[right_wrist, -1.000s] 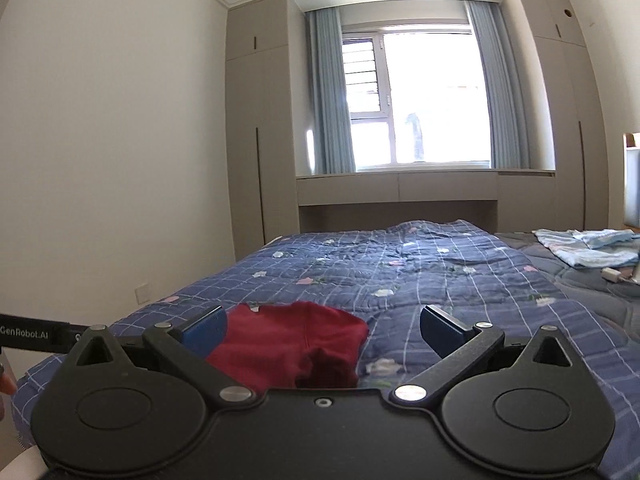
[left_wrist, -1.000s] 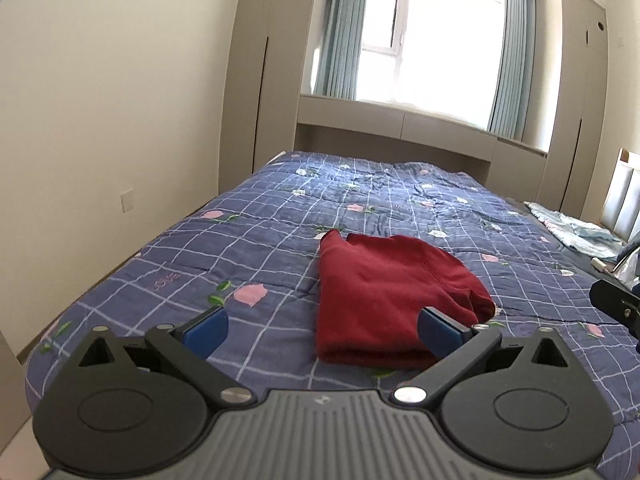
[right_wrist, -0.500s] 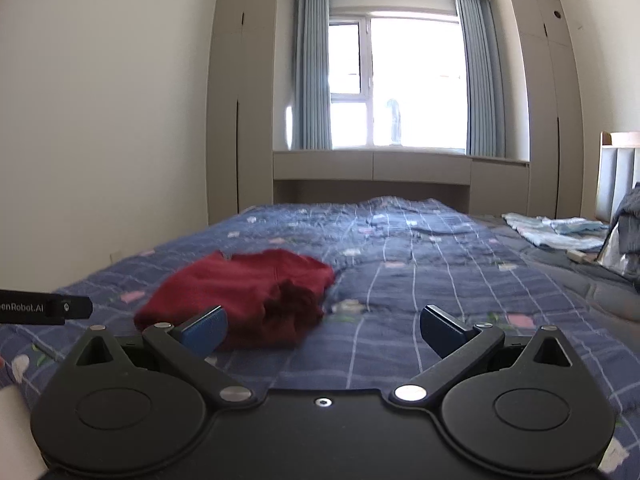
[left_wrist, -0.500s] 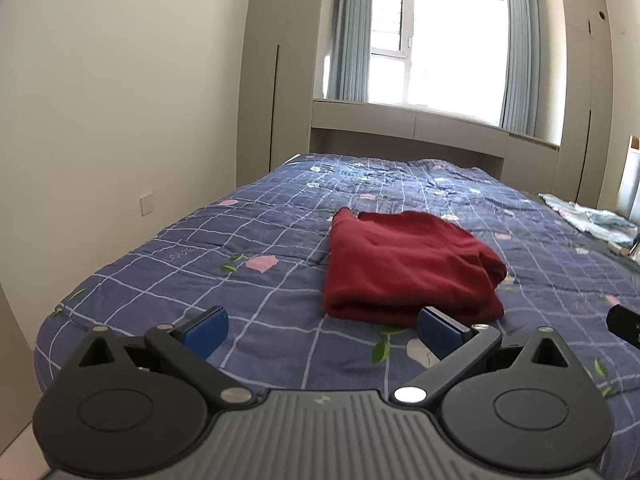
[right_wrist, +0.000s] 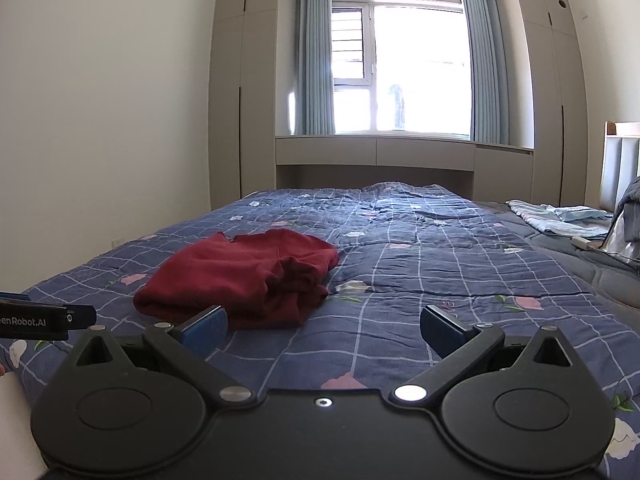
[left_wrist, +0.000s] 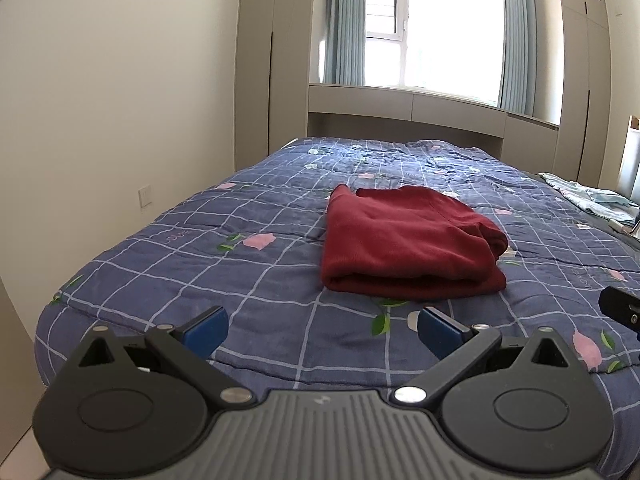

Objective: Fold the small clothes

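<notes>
A dark red garment [left_wrist: 408,244] lies folded into a thick rectangle on the blue checked quilt [left_wrist: 260,264]. In the left wrist view my left gripper [left_wrist: 322,328] is open and empty, held back from the garment's near fold, above the foot of the bed. The right wrist view shows the same red garment [right_wrist: 244,276] ahead and to the left. My right gripper [right_wrist: 324,326] is open with nothing between its blue pads, its left pad [right_wrist: 206,326] just short of the garment's near corner. Part of the other gripper shows at each view's edge.
A pale blue cloth [right_wrist: 560,220] and a white charger [right_wrist: 580,243] lie at the bed's right side near the headboard [right_wrist: 618,168]. A wall stands to the left, wardrobes and a window bench [right_wrist: 376,156] behind. The quilt to the right of the garment is bare.
Both grippers have drawn back and lowered away from the garment, which now lies farther ahead in both views. The garment itself stays folded and still.
</notes>
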### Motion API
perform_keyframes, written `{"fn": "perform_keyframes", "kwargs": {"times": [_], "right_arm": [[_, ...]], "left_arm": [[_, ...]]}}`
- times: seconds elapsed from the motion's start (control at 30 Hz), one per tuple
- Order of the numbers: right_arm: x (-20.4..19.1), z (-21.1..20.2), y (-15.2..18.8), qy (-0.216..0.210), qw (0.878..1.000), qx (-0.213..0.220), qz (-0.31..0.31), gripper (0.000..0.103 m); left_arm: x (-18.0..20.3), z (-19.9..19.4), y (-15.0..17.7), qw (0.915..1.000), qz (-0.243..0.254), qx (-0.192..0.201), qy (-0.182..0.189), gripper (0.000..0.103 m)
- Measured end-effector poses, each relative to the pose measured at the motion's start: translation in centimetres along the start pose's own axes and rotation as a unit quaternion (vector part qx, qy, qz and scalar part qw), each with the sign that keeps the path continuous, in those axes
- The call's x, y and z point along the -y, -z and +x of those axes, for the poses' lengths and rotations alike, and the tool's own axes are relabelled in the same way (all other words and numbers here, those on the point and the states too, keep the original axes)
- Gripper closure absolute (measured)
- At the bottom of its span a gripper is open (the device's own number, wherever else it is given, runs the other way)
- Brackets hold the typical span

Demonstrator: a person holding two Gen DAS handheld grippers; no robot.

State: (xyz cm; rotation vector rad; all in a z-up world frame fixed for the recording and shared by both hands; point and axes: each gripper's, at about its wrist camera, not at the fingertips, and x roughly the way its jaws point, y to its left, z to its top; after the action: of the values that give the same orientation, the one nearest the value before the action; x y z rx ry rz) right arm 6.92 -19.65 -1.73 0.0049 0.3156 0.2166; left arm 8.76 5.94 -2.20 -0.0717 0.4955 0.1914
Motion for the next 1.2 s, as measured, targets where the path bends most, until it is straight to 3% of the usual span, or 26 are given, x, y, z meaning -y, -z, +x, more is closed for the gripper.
{"fn": "perform_keyframes", "kwargs": {"times": [1.2], "right_arm": [[0.05, 0.02, 0.08, 0.001, 1.0, -0.002, 0.001, 0.001]], "left_arm": [[-0.41, -0.18, -0.11, 1.0, -0.008, 0.001, -0.002, 0.0]]}}
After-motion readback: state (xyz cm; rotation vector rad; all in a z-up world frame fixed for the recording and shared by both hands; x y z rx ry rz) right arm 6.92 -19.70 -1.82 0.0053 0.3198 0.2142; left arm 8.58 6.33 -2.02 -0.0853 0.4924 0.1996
